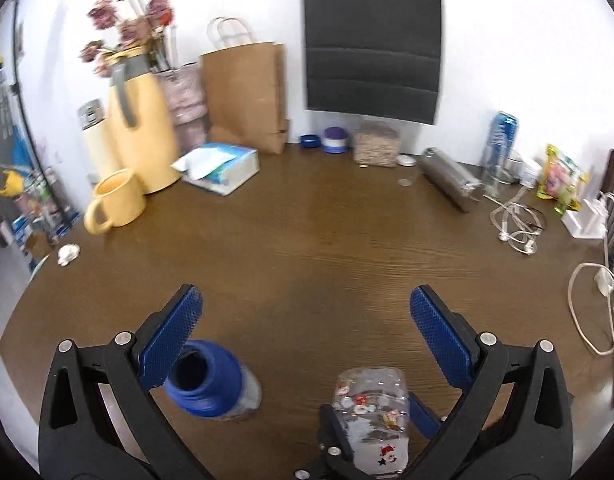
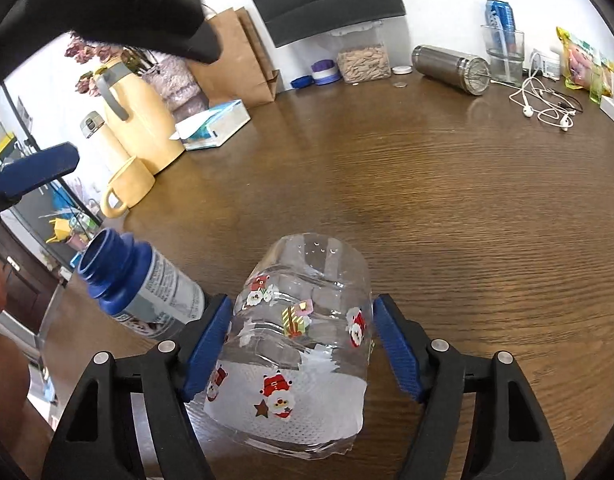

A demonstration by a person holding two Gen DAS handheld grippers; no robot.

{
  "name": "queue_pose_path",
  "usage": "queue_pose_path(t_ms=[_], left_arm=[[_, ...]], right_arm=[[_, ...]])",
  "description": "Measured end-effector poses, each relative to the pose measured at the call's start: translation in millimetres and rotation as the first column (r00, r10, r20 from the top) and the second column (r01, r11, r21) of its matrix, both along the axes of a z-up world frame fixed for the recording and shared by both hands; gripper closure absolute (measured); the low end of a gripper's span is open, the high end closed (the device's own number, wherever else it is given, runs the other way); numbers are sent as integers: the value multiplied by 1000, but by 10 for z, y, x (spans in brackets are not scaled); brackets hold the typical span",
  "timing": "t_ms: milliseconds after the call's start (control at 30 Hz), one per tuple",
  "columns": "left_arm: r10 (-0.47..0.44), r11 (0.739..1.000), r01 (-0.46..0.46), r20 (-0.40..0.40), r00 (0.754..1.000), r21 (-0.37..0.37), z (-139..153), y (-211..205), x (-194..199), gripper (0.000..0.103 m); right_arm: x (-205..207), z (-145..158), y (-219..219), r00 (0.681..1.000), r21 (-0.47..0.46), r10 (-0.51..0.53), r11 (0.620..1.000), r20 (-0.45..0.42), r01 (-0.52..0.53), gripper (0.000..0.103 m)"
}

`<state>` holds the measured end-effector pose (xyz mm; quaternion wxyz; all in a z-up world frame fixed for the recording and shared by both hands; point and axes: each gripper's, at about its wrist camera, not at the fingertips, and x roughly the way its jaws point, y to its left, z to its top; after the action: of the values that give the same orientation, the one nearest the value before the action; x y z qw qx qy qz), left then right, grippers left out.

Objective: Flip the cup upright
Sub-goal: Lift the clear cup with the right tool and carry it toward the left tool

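Note:
The cup [image 2: 303, 340] is clear plastic with Santa stickers and stands upside down on the brown table [image 2: 447, 200], base up. My right gripper [image 2: 301, 344] has its blue pads on both sides of the cup, shut on it. The cup also shows in the left wrist view [image 1: 373, 420] at the bottom, with the right gripper's fingers around it. My left gripper [image 1: 307, 336] is open and empty above the table, behind and left of the cup. A blue-necked bottle [image 1: 217, 386] stands by its left finger.
A yellow mug [image 1: 115, 202], yellow jug [image 1: 143, 128], tissue pack [image 1: 219, 166] and paper bag [image 1: 247, 96] stand at the back left. A steel flask [image 1: 447, 178] lies at the back right beside earphones [image 1: 515, 228] and cables. The blue-necked bottle [image 2: 141, 288] stands just left of the cup.

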<state>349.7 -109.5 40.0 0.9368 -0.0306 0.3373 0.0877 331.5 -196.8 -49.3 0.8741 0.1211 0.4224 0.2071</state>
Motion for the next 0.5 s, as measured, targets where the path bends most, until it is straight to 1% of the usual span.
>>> queue_pose_path(t_ms=[67,100,200,300,400,467,500], left_arm=[[-19,999,18,-21,1000,-28,-23,-16,47,0],[-20,999,19,-19,1000,-28,-24,-26,44,0],[-8,1000,7,35,999,18,24,-84,-64,0],[-21,999,19,61,998,31,33,-151,-142,0],[-47,996,41,80,996,80,28,-197,-174,0],[-73,988,63,73,995,139,3,-279,-190,0],[-98,980,82,82,992,184,-11,-350,-222,0]], right_arm=[[-18,24,-22,1000,-20,7,1000,7,-7,28],[-33,34,-41,1000,-42,12,999,20,-11,28],[-56,60,-86,998,-101,31,995,57,-25,28],[-26,49,-280,998,-95,22,995,52,-17,28],[10,39,-514,999,-72,-16,997,36,18,28],[10,51,-612,999,-66,-26,997,38,28,28],[12,61,-629,999,-67,-24,997,41,27,28]])
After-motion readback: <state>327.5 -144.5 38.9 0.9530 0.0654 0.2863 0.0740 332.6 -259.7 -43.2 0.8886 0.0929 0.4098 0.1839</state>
